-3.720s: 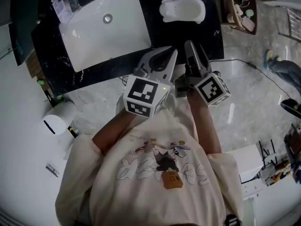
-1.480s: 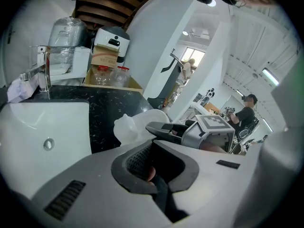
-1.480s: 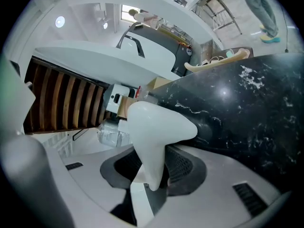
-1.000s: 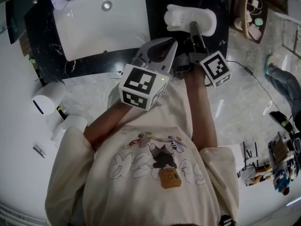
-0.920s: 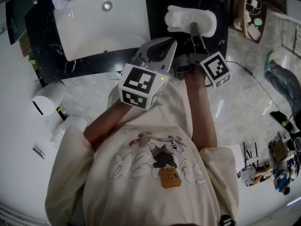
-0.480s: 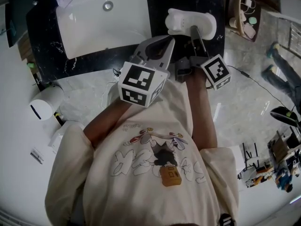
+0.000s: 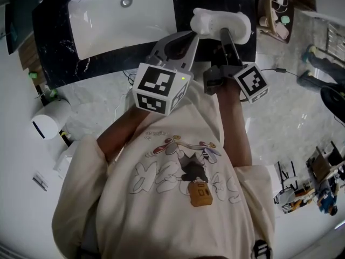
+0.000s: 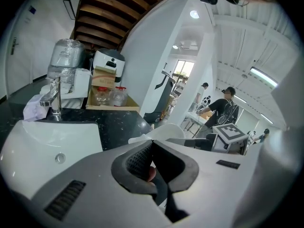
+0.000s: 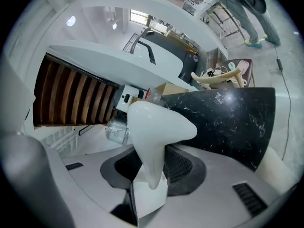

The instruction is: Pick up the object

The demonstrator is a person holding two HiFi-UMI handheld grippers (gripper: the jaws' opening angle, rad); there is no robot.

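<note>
The object is a white bathtub-shaped dish, seen in the head view over the black counter to the right of the sink. My right gripper is shut on its near rim; in the right gripper view the dish stands tilted between the dark pads, clear of the counter. My left gripper sits just left of it with its jaws together and nothing held. The left gripper view shows those shut jaws and the dish beyond them.
A white sink with a faucet is set into the counter's left half. Boxes and bottles stand at the counter's back. On the marble floor are a white cylinder, a cable and a rack of items.
The right gripper has stayed closed on the white dish throughout. Both grippers and the dish have shifted slightly up and right in the picture as the head view moved.
</note>
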